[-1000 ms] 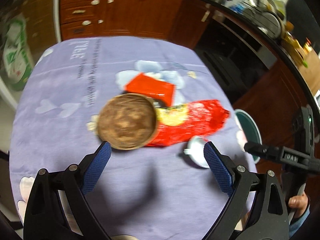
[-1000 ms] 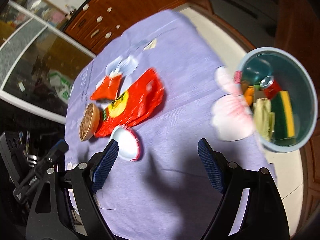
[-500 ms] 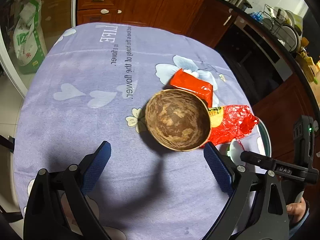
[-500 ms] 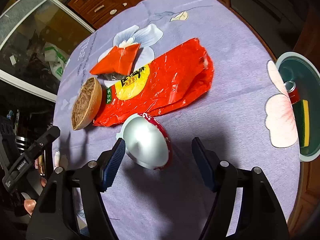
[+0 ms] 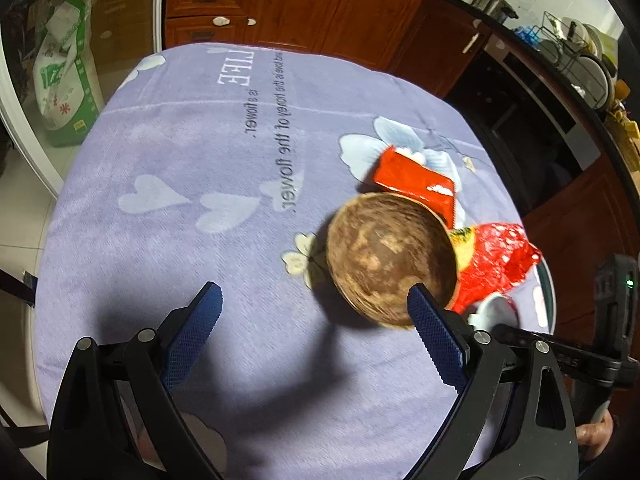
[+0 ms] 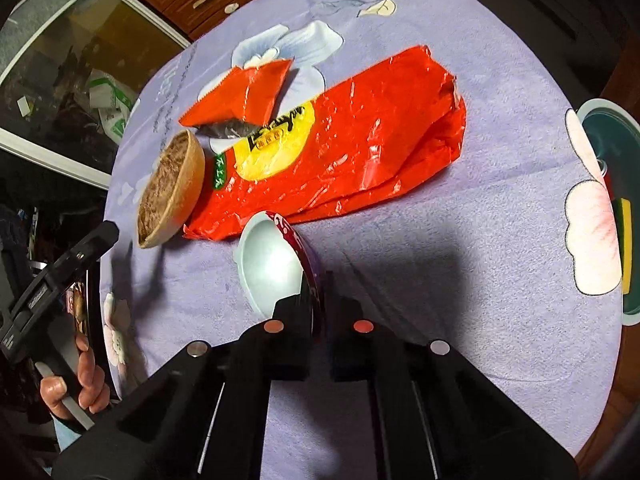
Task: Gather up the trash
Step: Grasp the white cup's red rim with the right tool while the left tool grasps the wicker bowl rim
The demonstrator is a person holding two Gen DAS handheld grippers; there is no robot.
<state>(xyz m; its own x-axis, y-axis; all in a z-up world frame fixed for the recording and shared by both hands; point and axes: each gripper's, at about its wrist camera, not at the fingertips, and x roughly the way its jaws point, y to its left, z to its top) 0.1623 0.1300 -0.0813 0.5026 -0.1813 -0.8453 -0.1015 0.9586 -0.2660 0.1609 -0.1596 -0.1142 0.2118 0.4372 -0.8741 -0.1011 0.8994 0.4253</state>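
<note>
1. Right gripper (image 6: 318, 320): jaws drawn close together, pinching the rim of a small pale-blue plastic cup with a dark red printed outside (image 6: 276, 268); cup tipped on its side, open mouth facing left in the right wrist view.
2. Same cup glimpsed in the left wrist view (image 5: 494, 312), just beyond the right-hand fingertip of the left gripper, partly hidden by it.
3. Left gripper (image 5: 314, 308): jaws spread wide, blue textured pads (image 5: 192, 336) apart, nothing between them; held above the lilac flower-print tablecloth (image 5: 180, 152).
4. Brown half coconut shell (image 5: 390, 258): resting on the cloth, hollow side up, its near rim partly behind the right-hand pad of the left gripper; seen edge-on in the right wrist view (image 6: 170, 190).
5. Large crumpled red plastic snack bag with a yellow label patch (image 6: 352, 148): lying flat on the cloth, one end touching the coconut shell, its near edge just beside the held cup.
6. Smaller orange-red foil wrapper (image 6: 244, 96): lying beyond the large bag, overlapping its label end; in the left wrist view (image 5: 416, 184) just behind the shell.
7. Round teal plastic bin (image 6: 616, 140): beside the table at the right edge, below cloth level, something yellow and green visible inside.
8. Dark wooden kitchen cabinets with pale handles (image 5: 280, 4): behind the table.
</note>
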